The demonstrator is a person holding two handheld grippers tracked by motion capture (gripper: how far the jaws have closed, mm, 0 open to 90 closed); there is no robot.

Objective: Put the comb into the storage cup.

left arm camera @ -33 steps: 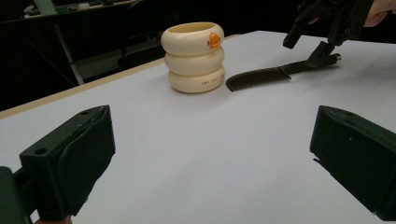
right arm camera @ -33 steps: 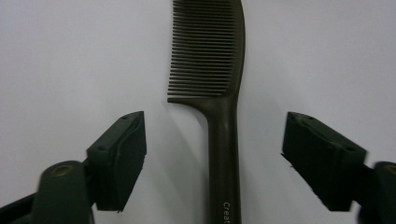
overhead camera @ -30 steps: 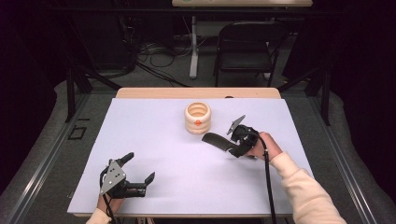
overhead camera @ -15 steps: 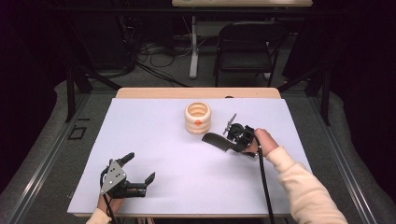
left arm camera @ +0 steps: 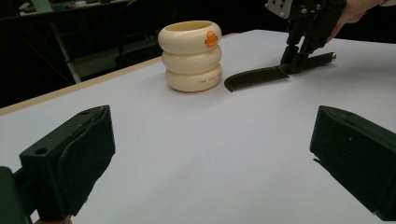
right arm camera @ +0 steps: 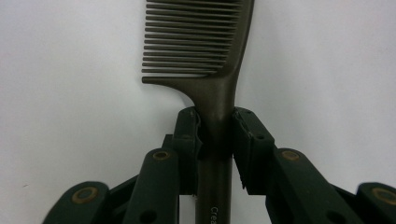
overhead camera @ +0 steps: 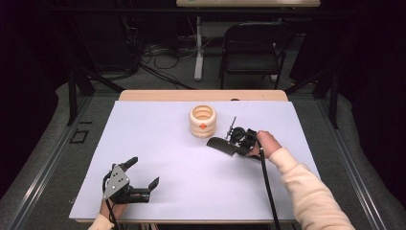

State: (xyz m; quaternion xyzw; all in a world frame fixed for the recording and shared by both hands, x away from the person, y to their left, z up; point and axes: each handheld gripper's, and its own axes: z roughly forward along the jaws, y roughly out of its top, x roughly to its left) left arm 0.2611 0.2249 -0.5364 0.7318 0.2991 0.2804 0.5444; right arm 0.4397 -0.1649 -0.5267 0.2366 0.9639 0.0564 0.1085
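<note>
A dark comb (overhead camera: 220,143) lies low over the white sheet, just right of a cream ringed cup (overhead camera: 203,120) with an orange mark. My right gripper (overhead camera: 238,139) is shut on the comb's handle; in the right gripper view the comb (right arm camera: 205,46) points away with its teeth to the left, pinched by the right gripper (right arm camera: 216,135). The left gripper view shows the cup (left arm camera: 190,56), the comb (left arm camera: 257,77) and the right gripper (left arm camera: 294,60) beyond. My left gripper (overhead camera: 142,172) stands open near the front left with nothing between its jaws, also seen as the left gripper (left arm camera: 212,140).
The white sheet (overhead camera: 158,139) covers most of a wooden table (overhead camera: 201,95). A dark folding chair (overhead camera: 251,45) and cables on the floor lie beyond the far edge. A sleeve (overhead camera: 311,191) comes in from the bottom right.
The right gripper has shifted slightly left toward the cup with the comb in it. The left gripper has stayed in place.
</note>
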